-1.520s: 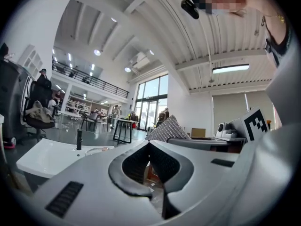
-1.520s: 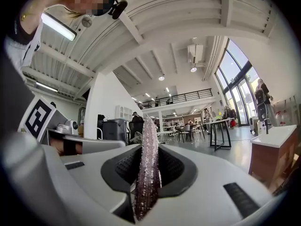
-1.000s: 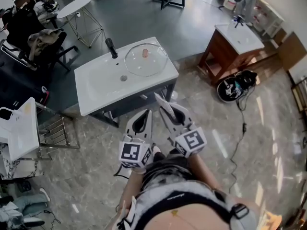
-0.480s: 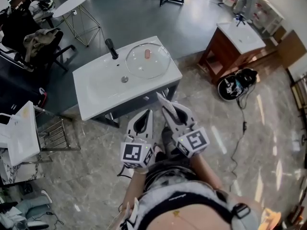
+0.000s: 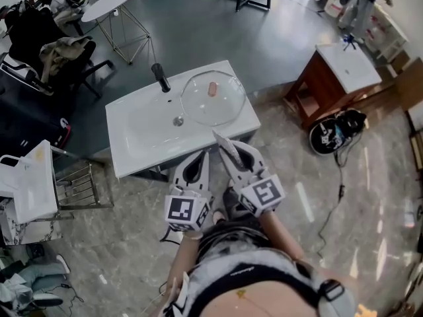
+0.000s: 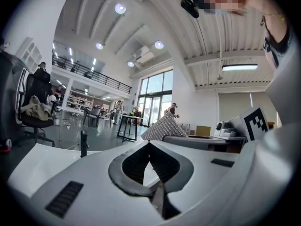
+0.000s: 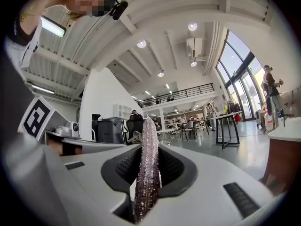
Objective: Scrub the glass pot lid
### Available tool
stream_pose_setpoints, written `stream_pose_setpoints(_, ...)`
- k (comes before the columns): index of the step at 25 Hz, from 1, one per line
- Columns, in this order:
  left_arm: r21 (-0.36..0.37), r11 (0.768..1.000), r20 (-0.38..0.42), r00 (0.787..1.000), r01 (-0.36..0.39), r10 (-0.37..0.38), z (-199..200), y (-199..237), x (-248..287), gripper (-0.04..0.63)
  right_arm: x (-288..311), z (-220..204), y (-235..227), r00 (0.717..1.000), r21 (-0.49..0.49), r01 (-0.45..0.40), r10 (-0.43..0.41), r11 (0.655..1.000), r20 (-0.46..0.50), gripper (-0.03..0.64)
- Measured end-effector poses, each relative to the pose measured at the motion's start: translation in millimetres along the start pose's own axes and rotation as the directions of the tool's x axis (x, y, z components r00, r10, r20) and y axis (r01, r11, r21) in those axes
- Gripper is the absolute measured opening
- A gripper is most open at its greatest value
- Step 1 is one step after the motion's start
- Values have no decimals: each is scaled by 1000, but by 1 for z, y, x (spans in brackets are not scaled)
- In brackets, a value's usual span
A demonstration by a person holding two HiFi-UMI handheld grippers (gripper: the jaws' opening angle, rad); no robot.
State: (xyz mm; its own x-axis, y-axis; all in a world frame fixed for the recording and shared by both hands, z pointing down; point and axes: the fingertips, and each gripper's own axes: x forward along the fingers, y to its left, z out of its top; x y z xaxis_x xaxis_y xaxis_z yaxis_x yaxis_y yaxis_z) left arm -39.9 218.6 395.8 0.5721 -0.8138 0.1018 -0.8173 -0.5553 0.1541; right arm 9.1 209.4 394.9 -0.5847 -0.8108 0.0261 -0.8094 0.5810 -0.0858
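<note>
The glass pot lid [image 5: 213, 101], round with a pinkish knob, lies on the right end of a white washbasin [image 5: 142, 140], beside a black faucet [image 5: 160, 78]. Both grippers are held short of the basin's near edge, above the floor. My left gripper [image 5: 199, 157] is shut with nothing in it; in the left gripper view its jaws [image 6: 149, 144] meet. My right gripper [image 5: 227, 149] is shut on a silvery scrub pad [image 7: 147, 166], which stands upright between the jaws and pokes out past the tips [image 5: 221, 140]. The pad also shows in the left gripper view as a scrub pad [image 6: 164, 128] at the right.
A wooden cabinet with a white top [image 5: 338, 78] stands at the right, a black bag [image 5: 334, 132] and a cable [image 5: 337, 193] on the floor by it. At the left are a wire rack [image 5: 82, 185], a white stand [image 5: 30, 180], a chair with clothes [image 5: 56, 51] and a round table [image 5: 119, 4].
The basin and the lid have drawn nearer to both grippers and lie lower in the head view. Both grippers stay shut, the right one still on the pad.
</note>
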Motion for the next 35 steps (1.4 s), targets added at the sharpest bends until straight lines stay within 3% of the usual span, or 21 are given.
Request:
stream_pose_setpoints(17,1,997,-3,997,-79,79,15,5,116,2,43,13,-115,998,15,-56,56,998,-1,82)
stream_pose_setpoints(29,-10,991,-16,991,-136,136,10,12,148,2,57,8,-149,996,17,-94,94,995,-9,81)
stream_pose_setpoints(35,-3,997,-35,996,-78,78,9,28,167,2,72,4,-164,1000,23,-29,29,999,-12,81)
